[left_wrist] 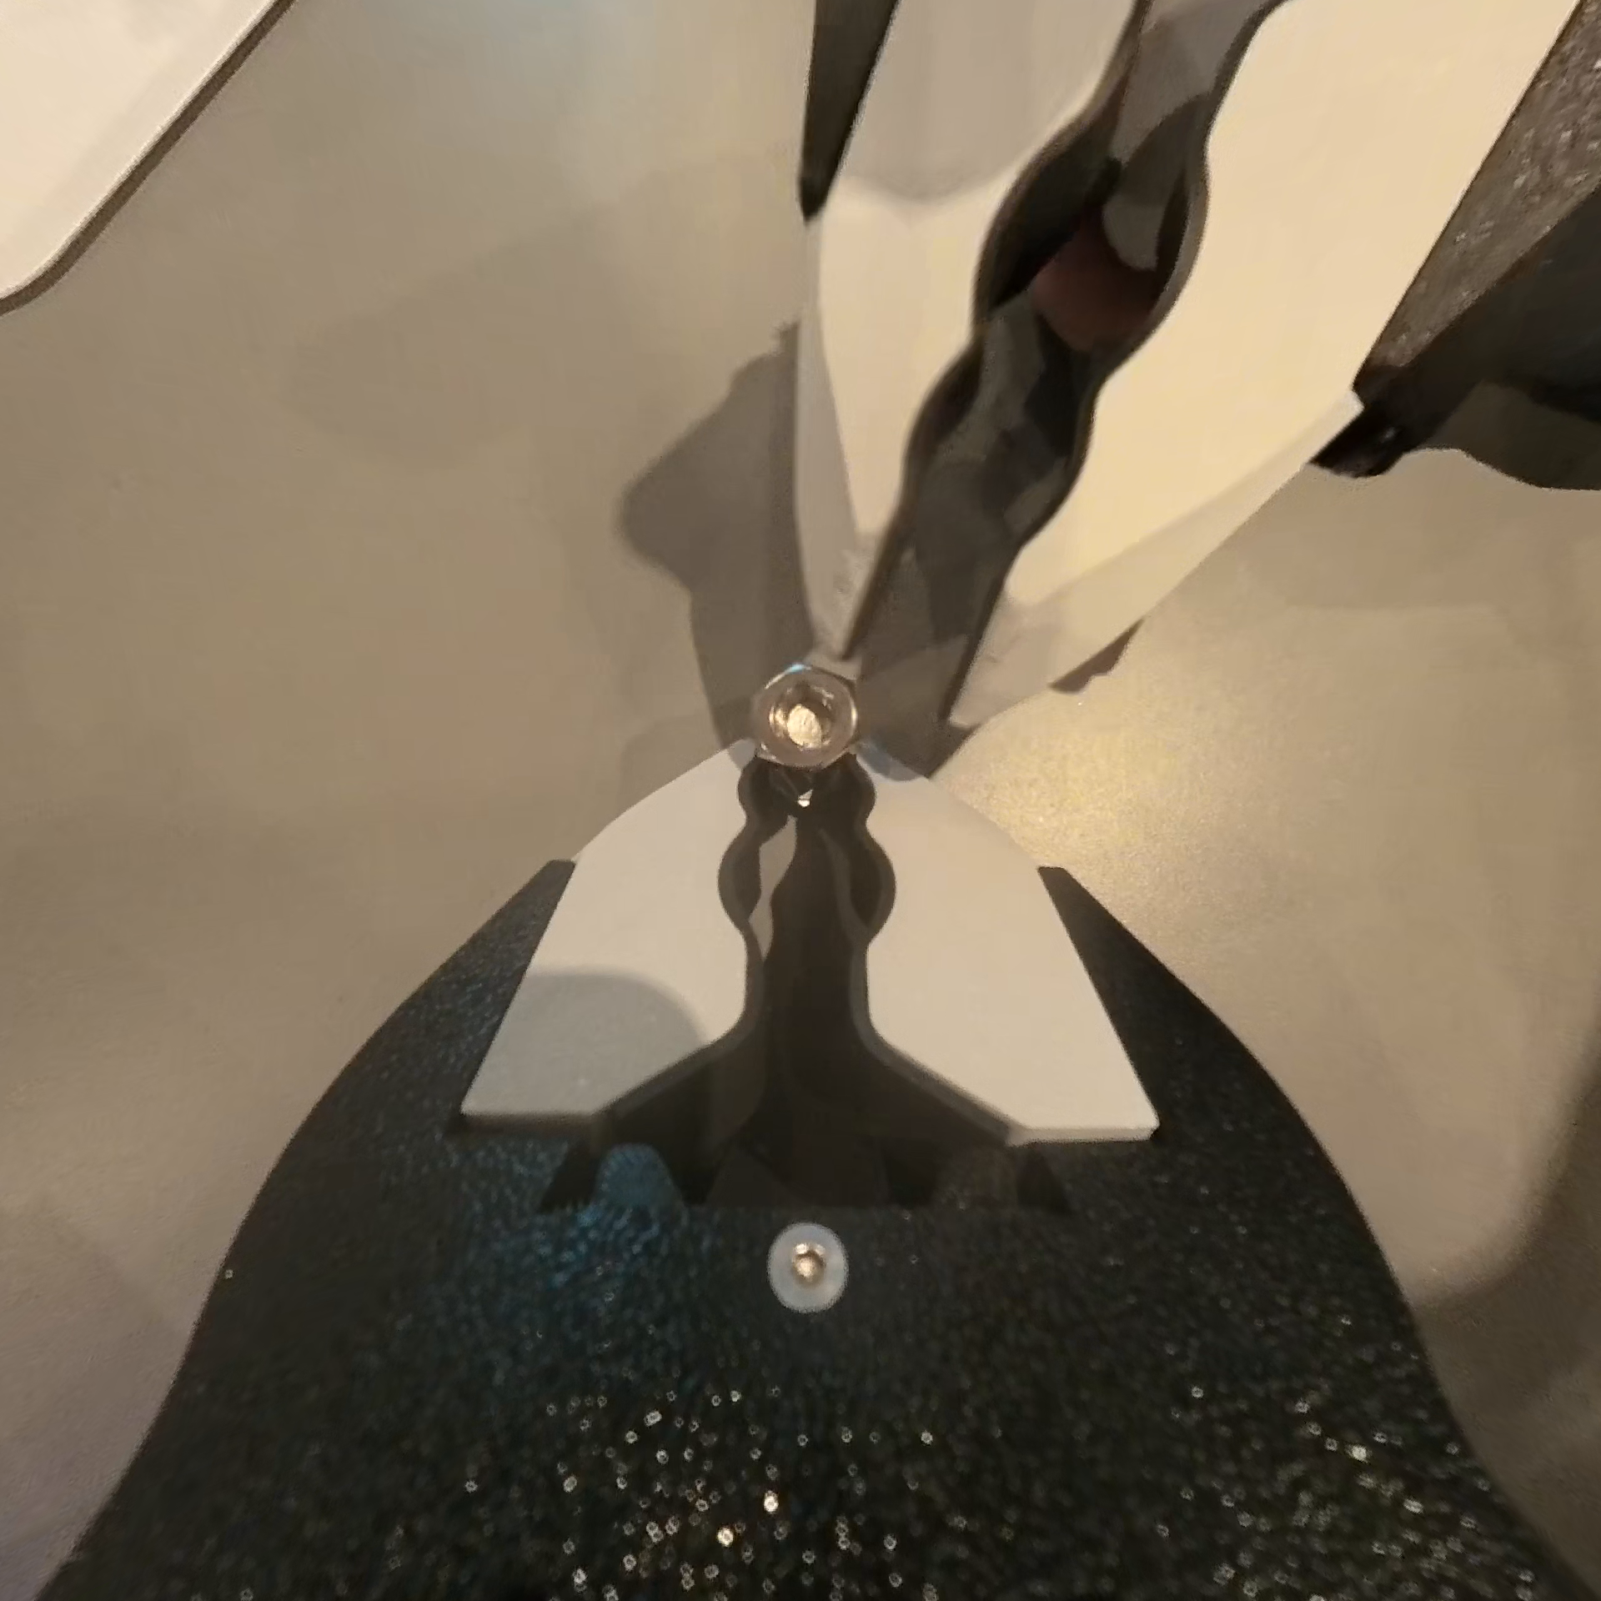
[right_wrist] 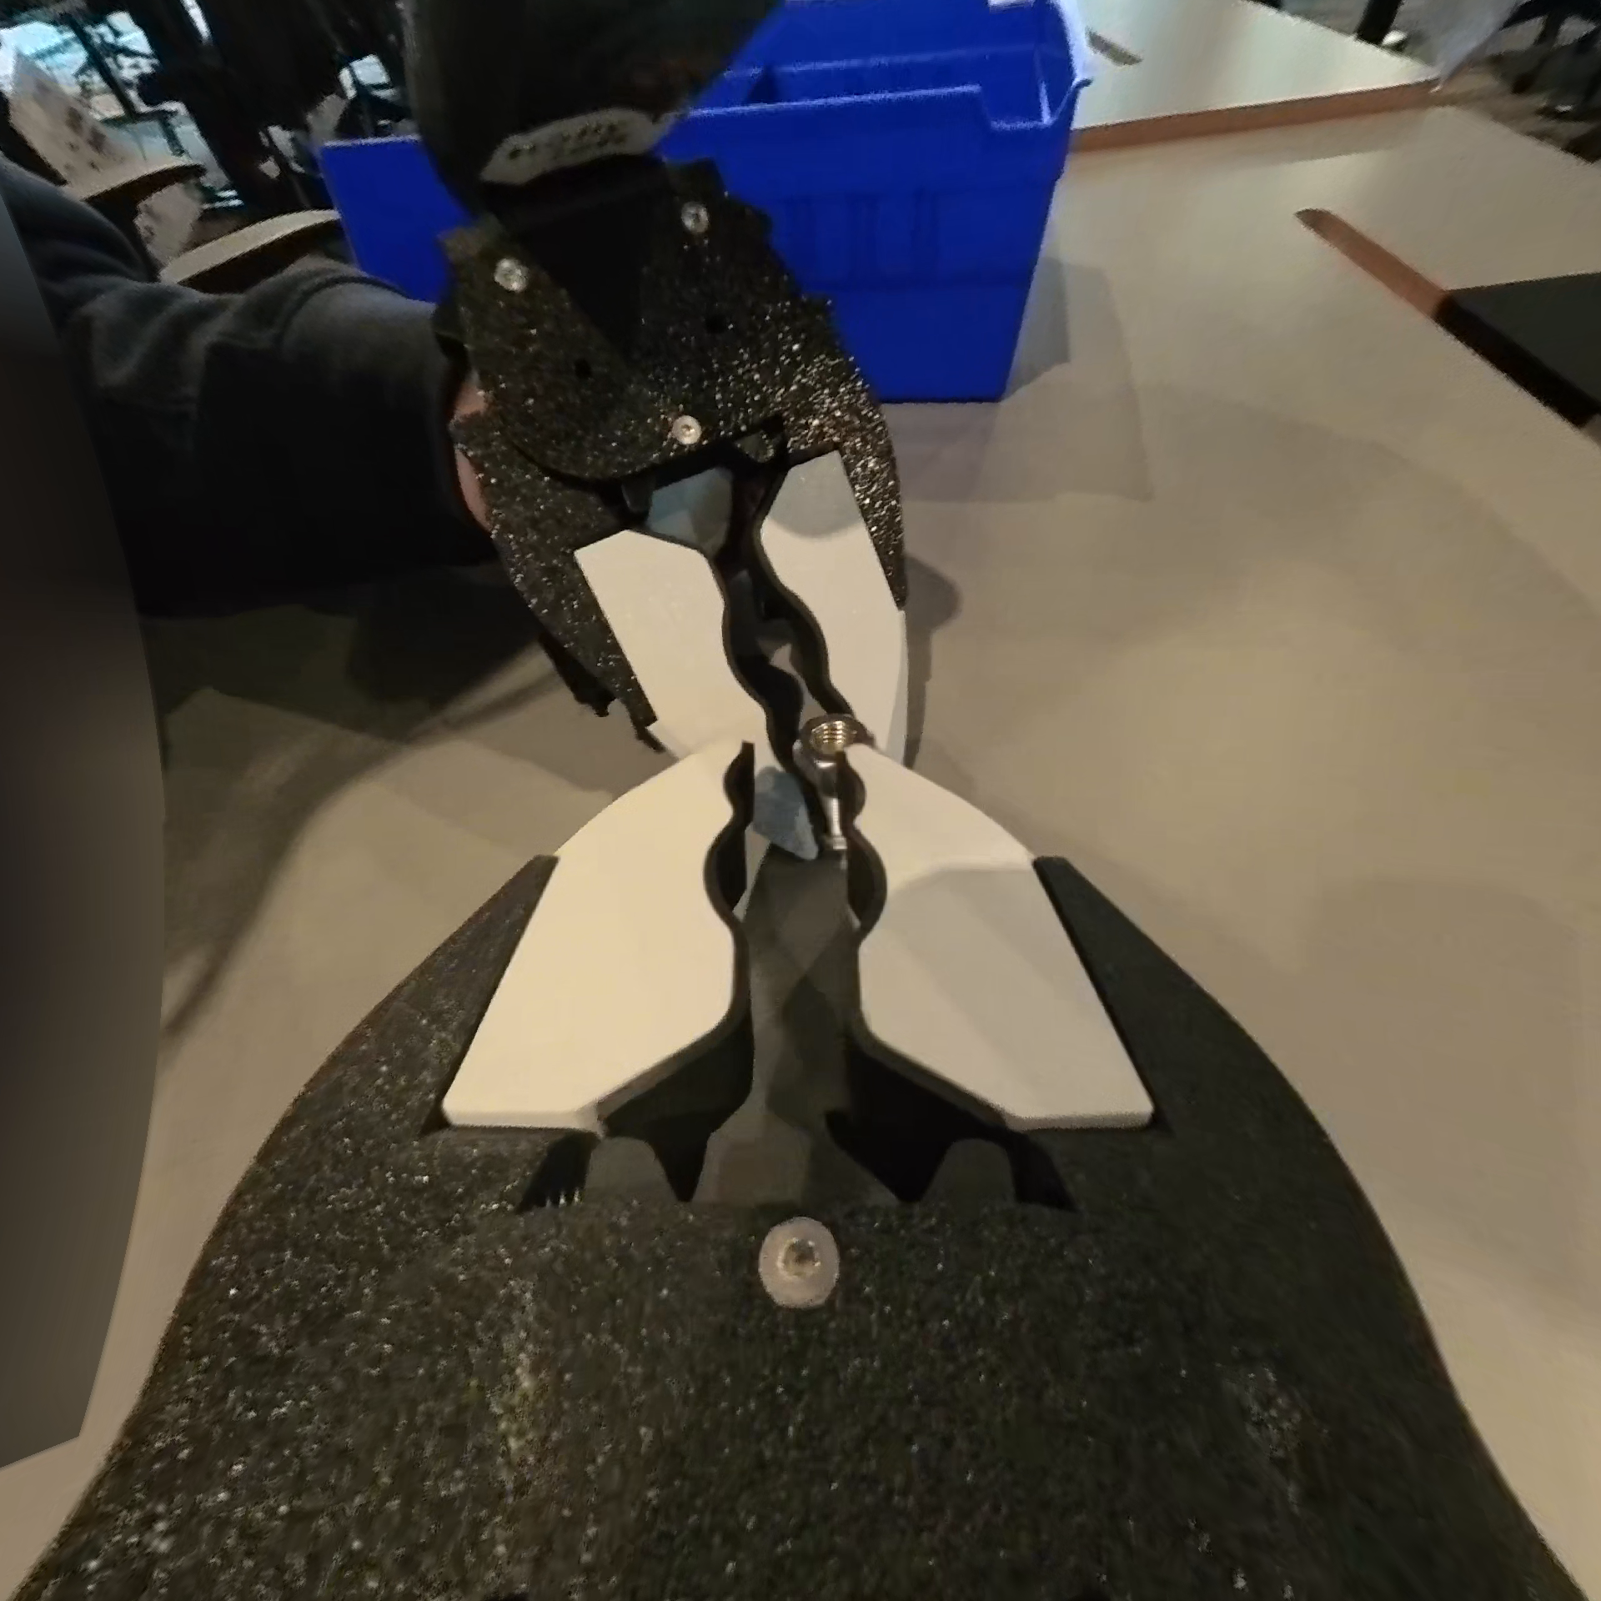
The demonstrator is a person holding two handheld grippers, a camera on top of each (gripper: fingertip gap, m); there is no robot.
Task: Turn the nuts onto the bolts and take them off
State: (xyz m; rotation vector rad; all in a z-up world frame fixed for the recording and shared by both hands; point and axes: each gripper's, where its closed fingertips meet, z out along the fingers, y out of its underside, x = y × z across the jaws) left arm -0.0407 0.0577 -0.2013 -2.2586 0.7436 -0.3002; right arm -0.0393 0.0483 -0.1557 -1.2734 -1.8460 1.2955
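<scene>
A steel hex nut sits between the tips of my left gripper, which is shut on it. I see it end-on, with the bolt's tip showing in its hole. In the right wrist view the nut sits on the upper end of a small steel bolt. My right gripper is shut on the bolt, which lies against its right finger. The two grippers meet tip to tip above the table. The left gripper comes from the far side there. The right gripper comes from the top in the left wrist view.
A blue plastic bin stands on the grey table behind the left gripper. A dark-sleeved arm holds that gripper at the left. A dark flat board lies at the far right. The table's far edge runs behind the bin. My right fingertips sit around 5 centimetres from my left ones.
</scene>
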